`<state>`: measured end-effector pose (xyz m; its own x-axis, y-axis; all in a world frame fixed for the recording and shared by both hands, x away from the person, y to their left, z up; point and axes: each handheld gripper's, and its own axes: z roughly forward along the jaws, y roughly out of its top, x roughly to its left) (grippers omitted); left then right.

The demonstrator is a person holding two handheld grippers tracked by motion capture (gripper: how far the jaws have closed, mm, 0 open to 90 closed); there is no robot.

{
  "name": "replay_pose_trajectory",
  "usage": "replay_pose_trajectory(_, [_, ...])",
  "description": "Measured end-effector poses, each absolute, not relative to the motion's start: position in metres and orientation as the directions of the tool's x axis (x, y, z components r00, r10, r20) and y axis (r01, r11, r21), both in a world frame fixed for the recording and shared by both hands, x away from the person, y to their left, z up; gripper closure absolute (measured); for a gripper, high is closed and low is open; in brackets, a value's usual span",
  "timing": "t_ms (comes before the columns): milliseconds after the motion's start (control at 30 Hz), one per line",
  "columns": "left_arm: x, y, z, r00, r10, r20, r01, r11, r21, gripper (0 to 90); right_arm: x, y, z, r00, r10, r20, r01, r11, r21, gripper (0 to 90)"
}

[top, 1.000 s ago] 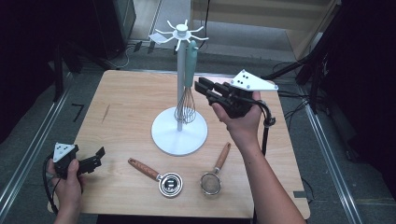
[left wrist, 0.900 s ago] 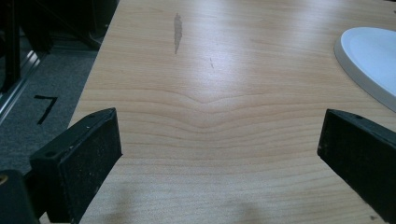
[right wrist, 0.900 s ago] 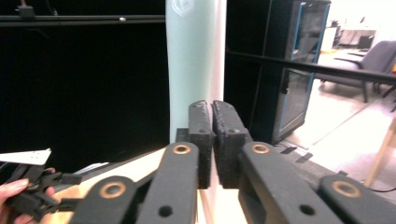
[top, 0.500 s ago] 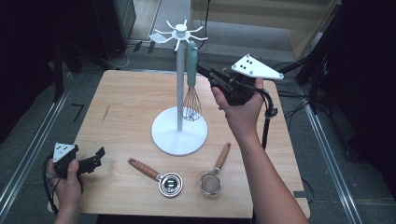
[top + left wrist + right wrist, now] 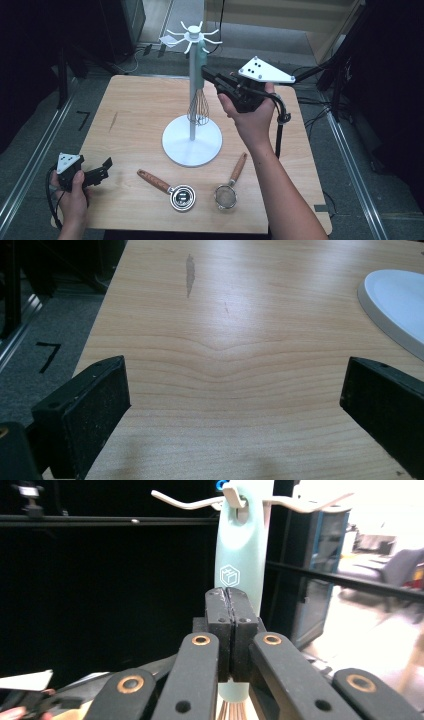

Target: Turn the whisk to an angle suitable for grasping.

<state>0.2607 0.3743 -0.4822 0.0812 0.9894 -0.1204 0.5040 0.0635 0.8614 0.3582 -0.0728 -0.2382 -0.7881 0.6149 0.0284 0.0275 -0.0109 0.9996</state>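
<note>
A light wooden desk (image 5: 130, 120) carries a white stand (image 5: 192, 137) with a round base, a tall pole and curved hooks at its top. A whisk (image 5: 199, 97) with a pale mint handle hangs from one hook, its wire loops dangling beside the pole, above the base.

The right gripper (image 5: 210, 78) is raised level with the whisk's handle, held in a hand that reaches in from the lower right. Its jaws are pressed together on the handle: in the right gripper view the two black pads (image 5: 218, 611) meet in front of the mint handle (image 5: 240, 555), just under a small white cube logo, and the handle's hole sits over a white hook (image 5: 235, 499).

The left gripper (image 5: 102, 169) rests low at the desk's near left corner, in the person's left hand (image 5: 72, 192). Its jaws stand wide apart with nothing between them; the left gripper view shows bare wood and the edge of the stand's base (image 5: 397, 310).

Near the front edge lie a wooden-handled metal measuring cup (image 5: 172, 190) and, to its right, a small wooden-handled mesh strainer (image 5: 230, 187), well apart from both grippers.
</note>
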Motion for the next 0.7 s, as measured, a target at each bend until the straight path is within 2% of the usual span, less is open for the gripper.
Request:
replay_pose_trajectory(100, [0.261, 0.374, -0.482, 0.080, 0.989, -0.123, 0.501, 0.067, 0.863, 0.0, 0.359, -0.077, -0.236, -0.774, 0.631, 0.053, 0.029, -0.048, 0.998, 90.0])
replay_pose_trajectory(300, [0.261, 0.375, -0.482, 0.081, 0.989, -0.124, 0.503, 0.067, 0.861, 0.0, 0.369, -0.078, -0.241, -0.752, 0.656, 0.067, 0.056, -0.038, 0.998, 90.0])
replay_pose_trajectory(700, [0.261, 0.375, -0.482, 0.081, 0.989, -0.124, 0.504, 0.067, 0.861, 0.0, 0.365, -0.067, -0.245, -0.790, 0.611, 0.049, 0.059, -0.004, 0.998, 90.0])
